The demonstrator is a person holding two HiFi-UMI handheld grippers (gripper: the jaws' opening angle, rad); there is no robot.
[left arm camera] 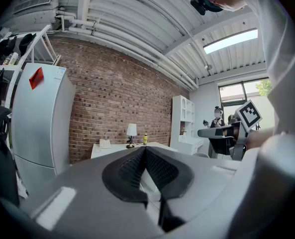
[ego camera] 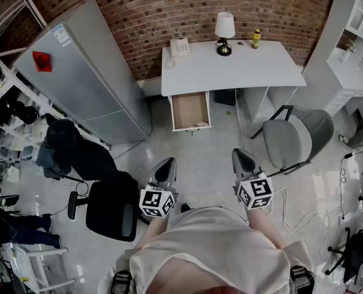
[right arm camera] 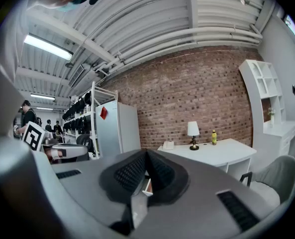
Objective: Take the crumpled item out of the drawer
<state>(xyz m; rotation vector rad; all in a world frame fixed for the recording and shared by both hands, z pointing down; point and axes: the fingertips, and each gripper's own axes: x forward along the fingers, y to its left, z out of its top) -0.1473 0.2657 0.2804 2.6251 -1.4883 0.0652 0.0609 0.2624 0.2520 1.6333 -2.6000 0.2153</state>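
My left gripper [ego camera: 166, 166] and right gripper [ego camera: 243, 157] had ribbed jaws pressed together, empty; the crumpled item [ego camera: 201, 125] in the open drawer [ego camera: 190, 108] looked tiny, indistinct.

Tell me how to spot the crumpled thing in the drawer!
Find the white desk against the brick wall. Under its left end, one drawer is pulled open. The crumpled thing is the small pale lump in the drawer's near right corner; nothing else shows inside.
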